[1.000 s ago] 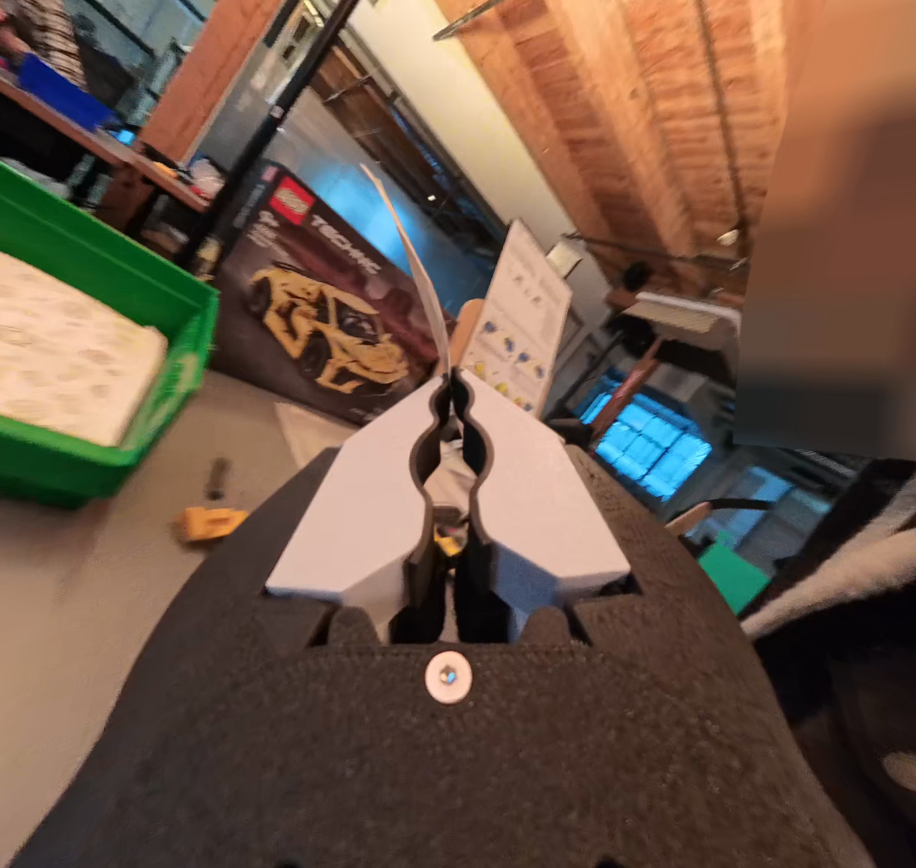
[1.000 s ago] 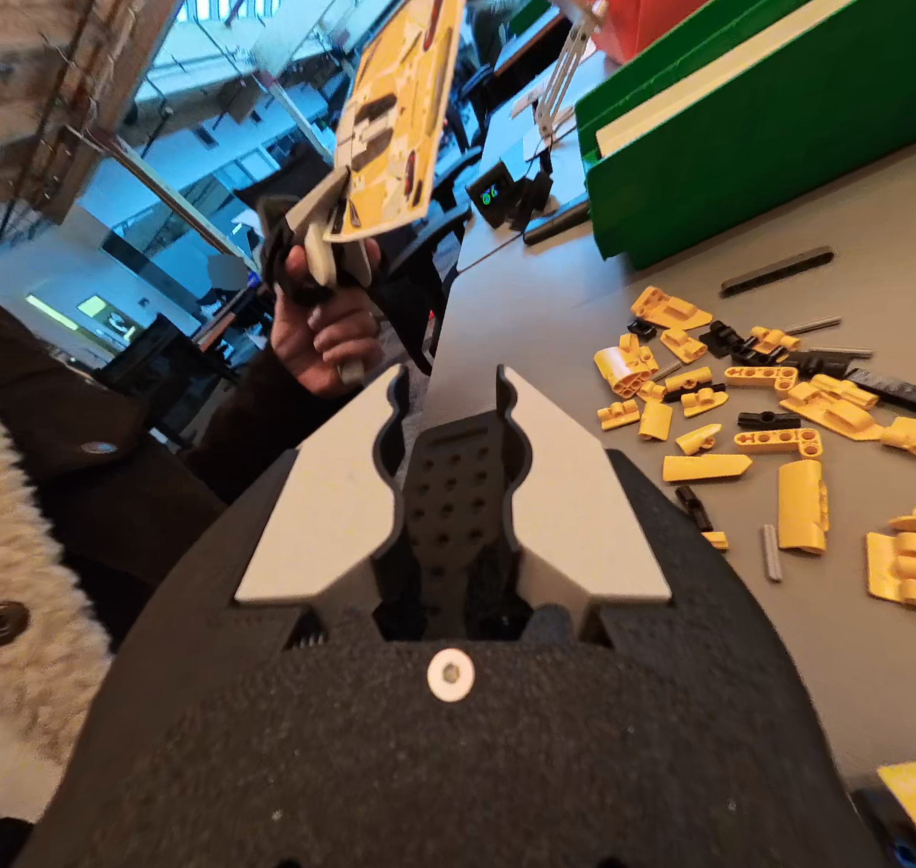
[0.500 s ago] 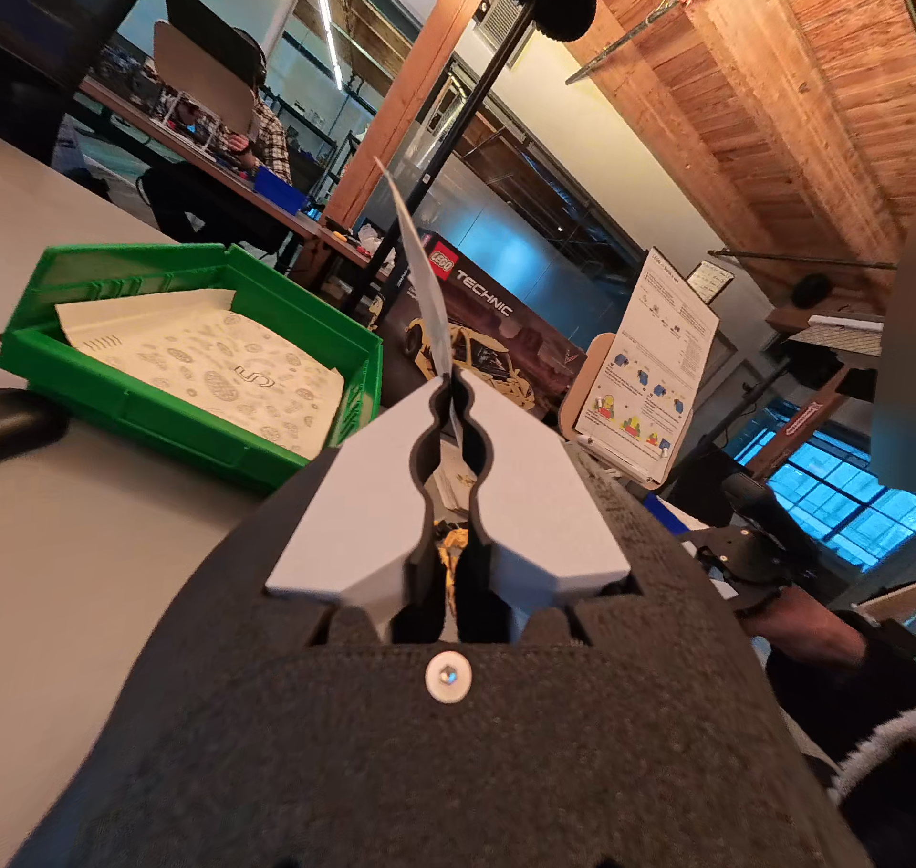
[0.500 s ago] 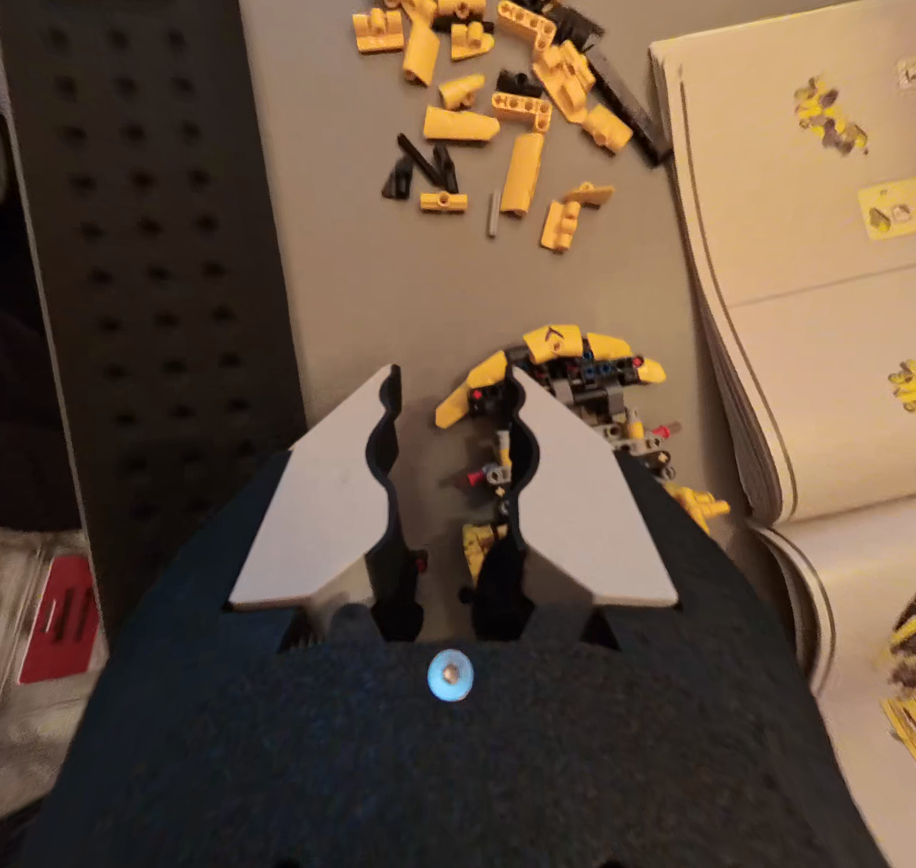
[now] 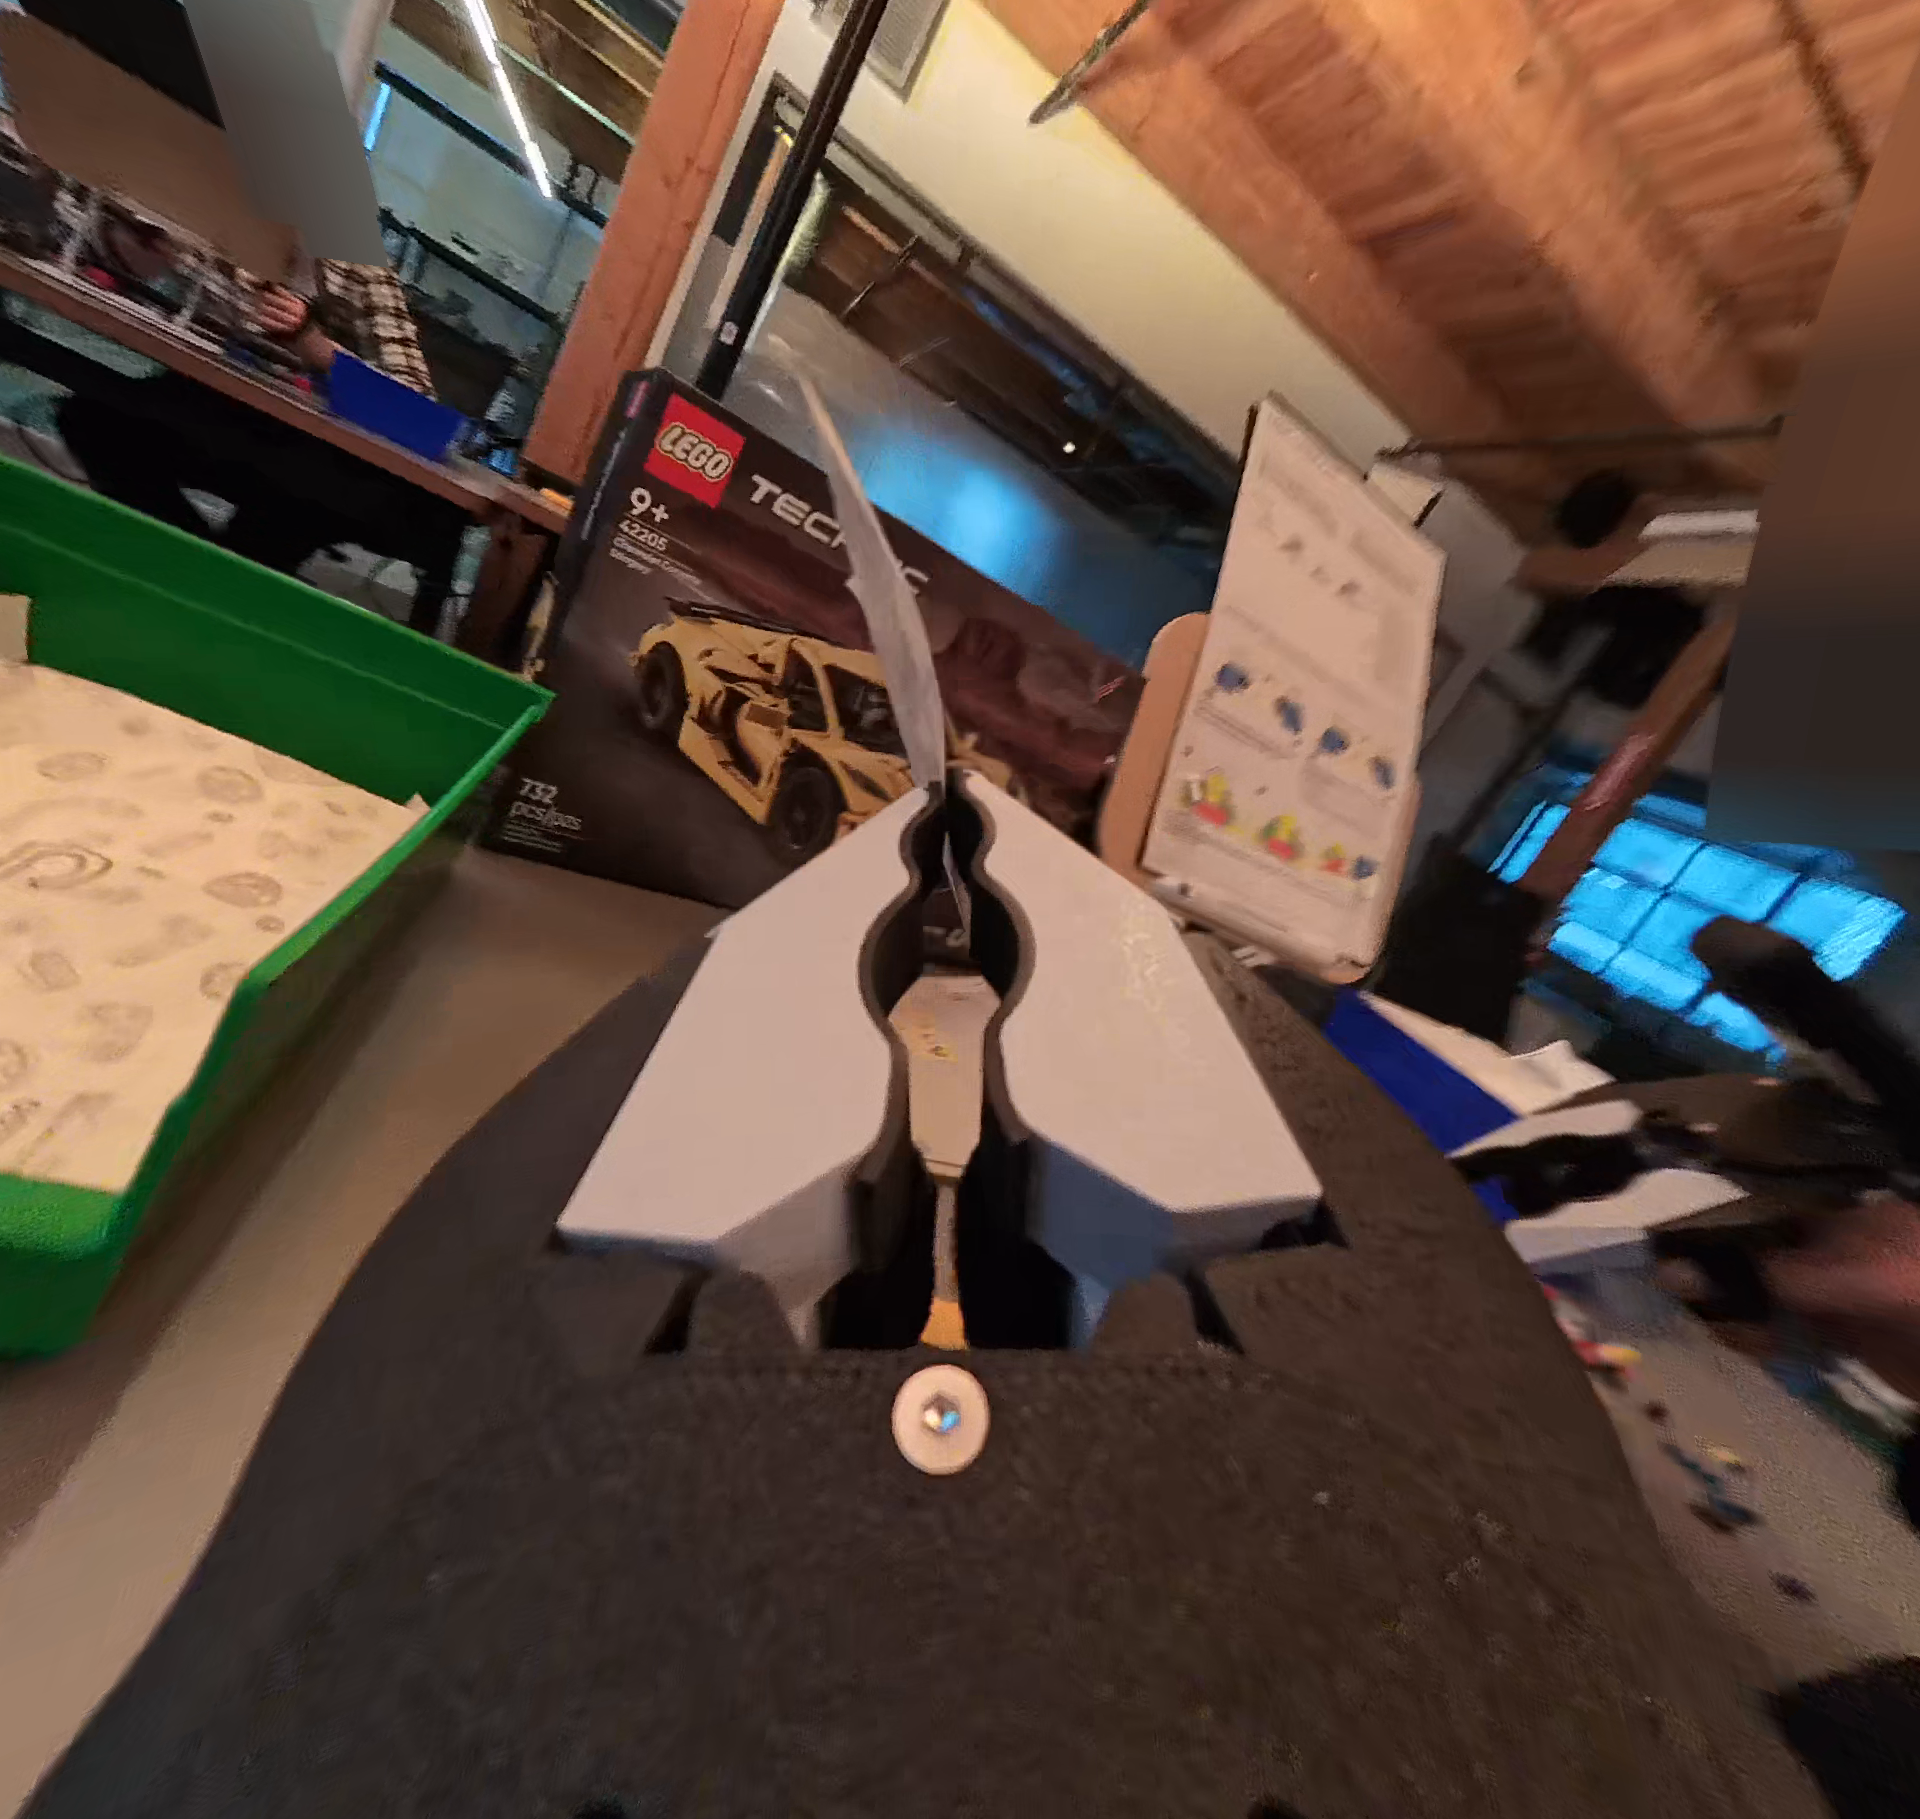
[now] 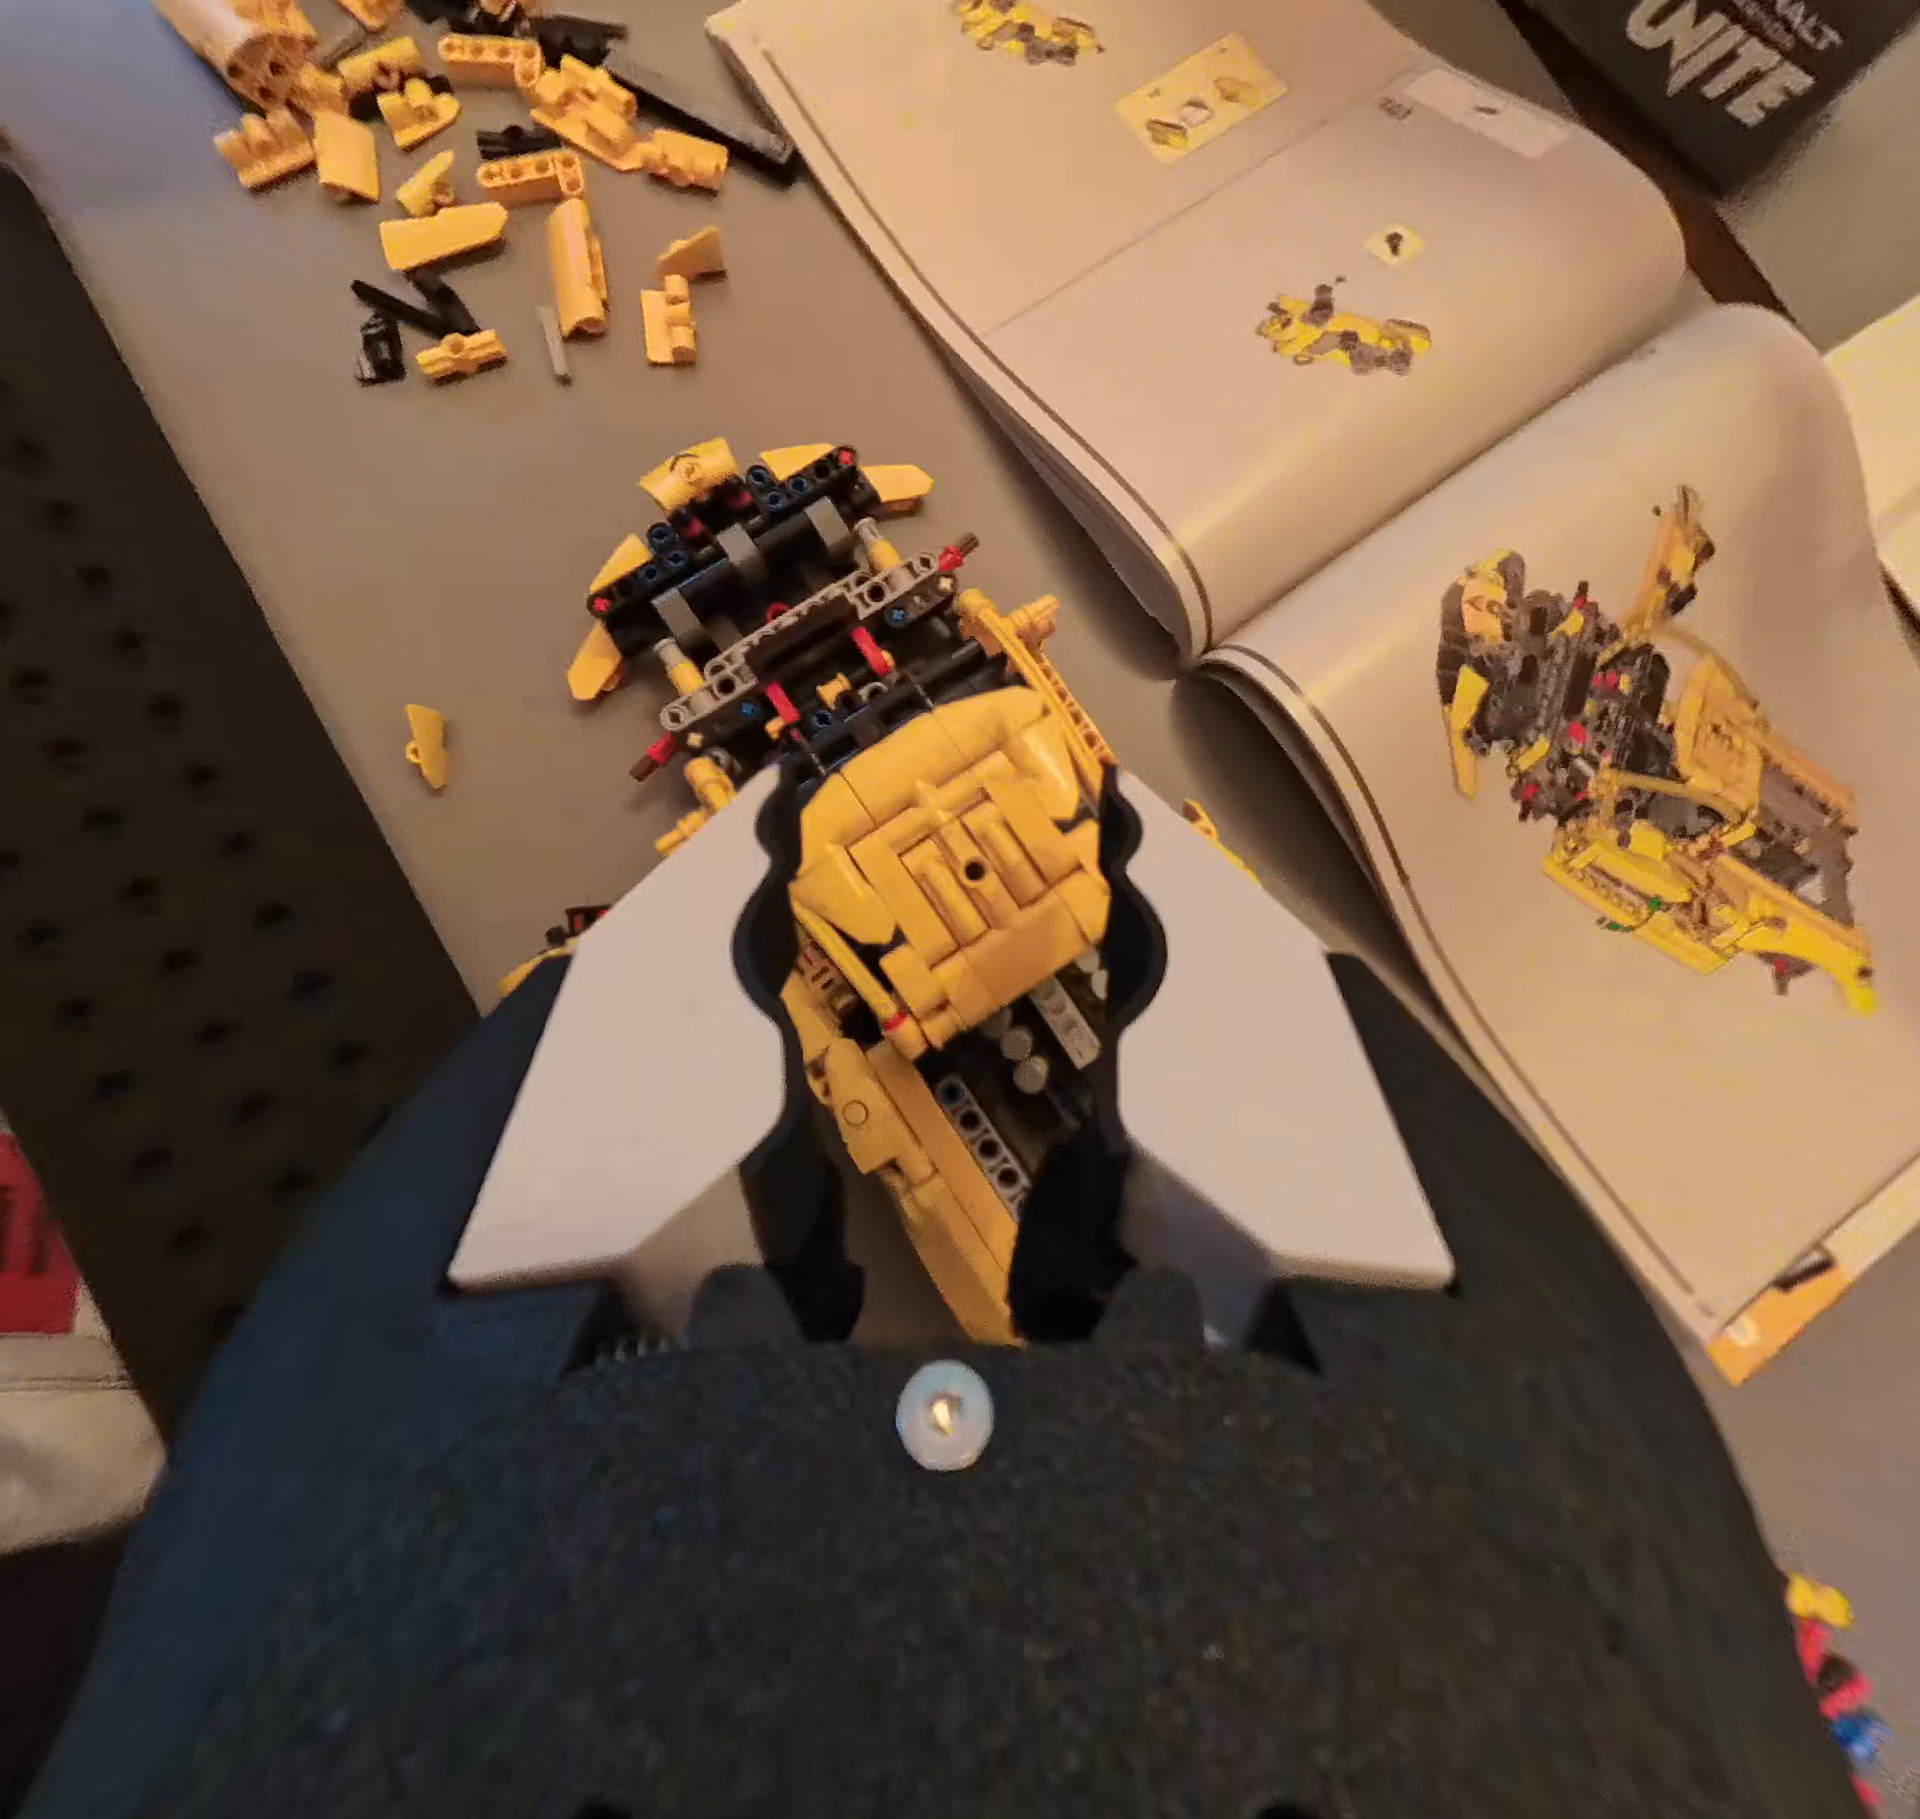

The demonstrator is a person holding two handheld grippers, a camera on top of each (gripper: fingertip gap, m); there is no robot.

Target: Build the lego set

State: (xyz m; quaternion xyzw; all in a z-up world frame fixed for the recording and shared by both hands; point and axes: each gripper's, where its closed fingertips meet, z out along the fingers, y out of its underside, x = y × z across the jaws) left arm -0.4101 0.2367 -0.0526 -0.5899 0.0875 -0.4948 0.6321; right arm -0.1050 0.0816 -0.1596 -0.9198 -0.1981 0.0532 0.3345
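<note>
My left gripper [image 5: 948,793] is shut on a thin sticker sheet [image 5: 883,616], seen edge-on and pointing up from the fingertips, raised above the table. My right gripper [image 6: 945,782] is open and points down at the half-built yellow and black lego car [image 6: 935,896] on the grey table. The car's yellow roof shows between the spread fingers, and I cannot tell if they touch it. Loose yellow and black pieces [image 6: 457,138] lie beyond the car at the top left. The right gripper also shows blurred at the right of the left wrist view [image 5: 1621,1146].
An open instruction manual [image 6: 1351,419] lies right of the car. A black perforated mat [image 6: 156,730] is on the left and a black box corner [image 6: 1714,24] at the top right. A green tray [image 5: 260,668], the lego box [image 5: 748,689] and a standing instruction card [image 5: 1299,730] are in the left wrist view. The gap from one gripper's tips to the other's is roughly 35 cm.
My right gripper has swung from facing the room to pointing down, come closer over the car and opened wider. My left gripper keeps hold of the sticker sheet while its view shifts.
</note>
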